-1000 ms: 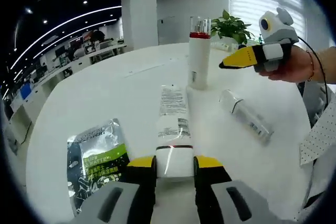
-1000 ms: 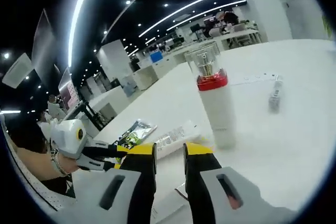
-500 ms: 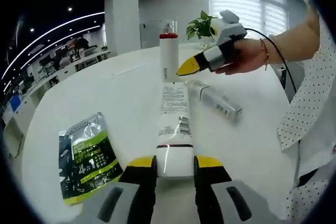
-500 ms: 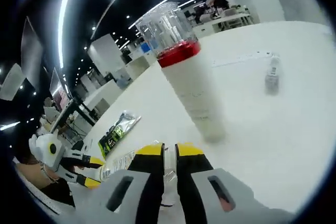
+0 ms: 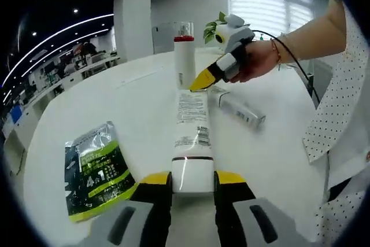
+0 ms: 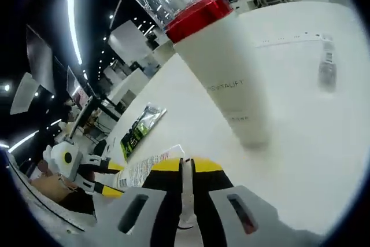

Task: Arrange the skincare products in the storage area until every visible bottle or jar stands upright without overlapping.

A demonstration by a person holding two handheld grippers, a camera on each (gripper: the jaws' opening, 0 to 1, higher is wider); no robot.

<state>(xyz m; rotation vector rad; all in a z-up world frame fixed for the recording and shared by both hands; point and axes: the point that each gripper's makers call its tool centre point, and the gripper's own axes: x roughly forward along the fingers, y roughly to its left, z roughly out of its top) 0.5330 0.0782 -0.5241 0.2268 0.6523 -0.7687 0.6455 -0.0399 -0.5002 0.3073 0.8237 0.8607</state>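
Note:
A white tube (image 5: 191, 131) lies flat on the round white table (image 5: 127, 102), its printed side up. My left gripper (image 5: 193, 177) is shut on its capped near end. My right gripper (image 5: 200, 81), held by a hand, sits at the tube's far flat end. In the right gripper view my right gripper (image 6: 182, 163) is shut, with the tube's (image 6: 144, 169) thin flat edge between the jaws. A white bottle (image 5: 184, 62) with a red band and clear cap stands upright just behind that end; this bottle (image 6: 231, 85) looms close. A clear bottle (image 5: 240, 111) lies on its side to the right.
A black and green sachet (image 5: 95, 174) lies flat left of the tube, and that sachet (image 6: 139, 128) also appears in the right gripper view. A small bottle (image 6: 327, 70) lies far off on the table. A potted plant (image 5: 217, 24) stands at the back. A person's dotted sleeve (image 5: 341, 102) fills the right side.
My right gripper has moved down to the tube's far end and its jaws have closed on the flat edge. My left gripper keeps its hold on the capped end.

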